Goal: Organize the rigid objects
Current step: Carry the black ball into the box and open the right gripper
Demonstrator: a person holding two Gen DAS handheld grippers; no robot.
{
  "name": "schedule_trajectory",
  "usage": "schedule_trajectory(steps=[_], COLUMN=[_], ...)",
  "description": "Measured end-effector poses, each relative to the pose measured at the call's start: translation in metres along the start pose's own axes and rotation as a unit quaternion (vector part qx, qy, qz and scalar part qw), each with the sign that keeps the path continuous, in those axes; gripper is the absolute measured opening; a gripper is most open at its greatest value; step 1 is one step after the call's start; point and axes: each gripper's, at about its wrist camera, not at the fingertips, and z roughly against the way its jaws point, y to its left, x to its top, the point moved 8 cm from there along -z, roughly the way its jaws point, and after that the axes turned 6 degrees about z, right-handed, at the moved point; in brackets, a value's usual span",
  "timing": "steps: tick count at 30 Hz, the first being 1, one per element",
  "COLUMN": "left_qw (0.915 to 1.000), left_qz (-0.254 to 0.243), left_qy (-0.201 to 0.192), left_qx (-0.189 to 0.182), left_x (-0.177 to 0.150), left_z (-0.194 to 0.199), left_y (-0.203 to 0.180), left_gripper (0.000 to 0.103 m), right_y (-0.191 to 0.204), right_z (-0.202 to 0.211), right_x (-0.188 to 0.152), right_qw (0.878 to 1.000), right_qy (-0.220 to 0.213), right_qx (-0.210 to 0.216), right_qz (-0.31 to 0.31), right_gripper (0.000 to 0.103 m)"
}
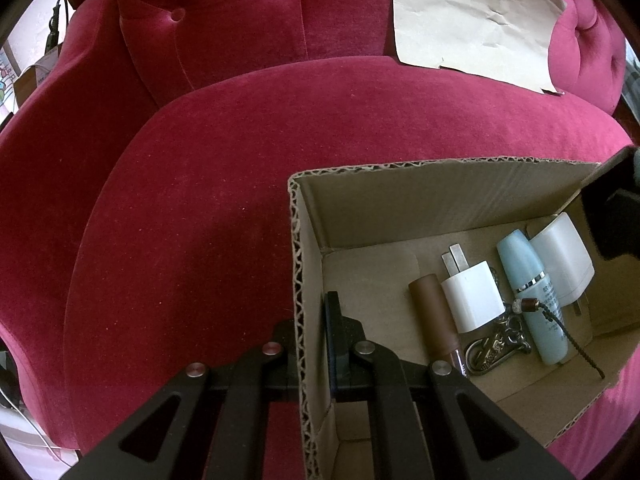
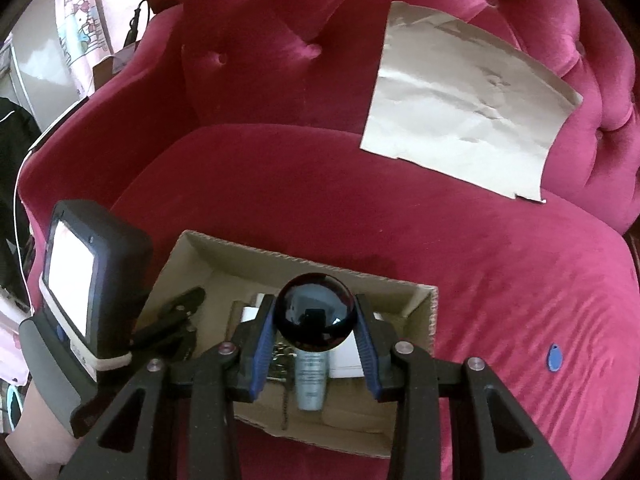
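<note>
An open cardboard box point(image 1: 440, 200) sits on a red velvet sofa. It holds a brown tube point(image 1: 434, 320), two white plug chargers point(image 1: 472, 296), a light blue bottle point(image 1: 532, 296) and a metal keychain point(image 1: 496, 348). My left gripper point(image 1: 310, 344) is shut on the box's left wall. My right gripper point(image 2: 316, 344) is shut on a shiny black ball point(image 2: 316, 312) and holds it above the box point(image 2: 424, 308). The bottle point(image 2: 312, 384) shows below the ball.
A crumpled beige paper point(image 2: 460, 108) leans on the sofa back. A small blue tag point(image 2: 554, 358) lies on the seat right of the box. The left gripper's body with its screen point(image 2: 76, 280) is at the box's left side.
</note>
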Motion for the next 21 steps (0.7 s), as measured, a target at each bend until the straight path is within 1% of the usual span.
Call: schedule_trajectory(steps=[12,21], left_qw=[1.0000,1.0000], left_qz=[0.000,0.000], left_qy=[0.000,0.000], left_qx=[-0.001,-0.001], left_x=[0.000,0.000], left_z=[0.000,0.000], left_y=[-0.001,-0.002], left_gripper=[0.006,0.006], right_y=[0.024,0.024], right_z=[-0.020,-0.023], right_x=[-0.010,-0.011], right_qw=[1.000,1.000], right_qy=[0.019,0.020], right_qx=[0.020,0.024], right_qz=[0.007,0.004], right_gripper=[0.040,0.040])
